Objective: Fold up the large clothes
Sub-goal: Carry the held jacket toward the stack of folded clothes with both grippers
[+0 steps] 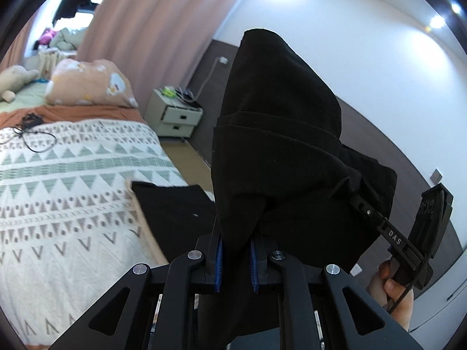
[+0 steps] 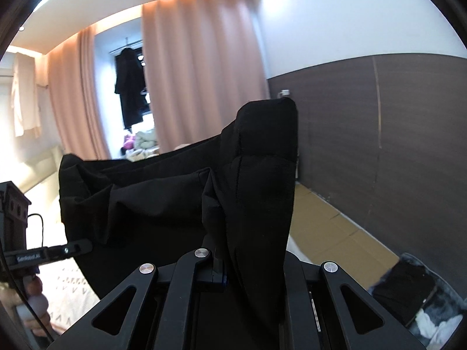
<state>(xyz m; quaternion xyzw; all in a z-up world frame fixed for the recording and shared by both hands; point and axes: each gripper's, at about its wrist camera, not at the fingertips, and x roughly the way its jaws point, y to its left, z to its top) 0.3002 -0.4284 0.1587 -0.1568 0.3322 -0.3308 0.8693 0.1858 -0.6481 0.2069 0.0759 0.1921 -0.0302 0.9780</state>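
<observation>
A large black garment [image 1: 280, 151] is lifted off the bed, bunched and hanging between both grippers. My left gripper [image 1: 236, 258] is shut on a fold of it, blue pads pressed against the cloth. In the left wrist view the right gripper [image 1: 367, 207] pinches another edge at the right, held by a hand [image 1: 394, 294]. In the right wrist view the black garment [image 2: 256, 180] drapes over my right gripper [image 2: 233, 265], which is shut on it; its right finger is hidden by cloth. The left gripper [image 2: 73, 248] grips the far corner. A lower part of the garment [image 1: 175, 204] lies on the bed.
A bed with a patterned cover [image 1: 64, 180] and a peach pillow [image 1: 90, 84] lies to the left. A white nightstand [image 1: 175, 116] stands by the pink curtain [image 1: 163, 29]. Brown wall panelling [image 2: 379, 134] and cardboard on the floor [image 2: 329, 227] lie to the right.
</observation>
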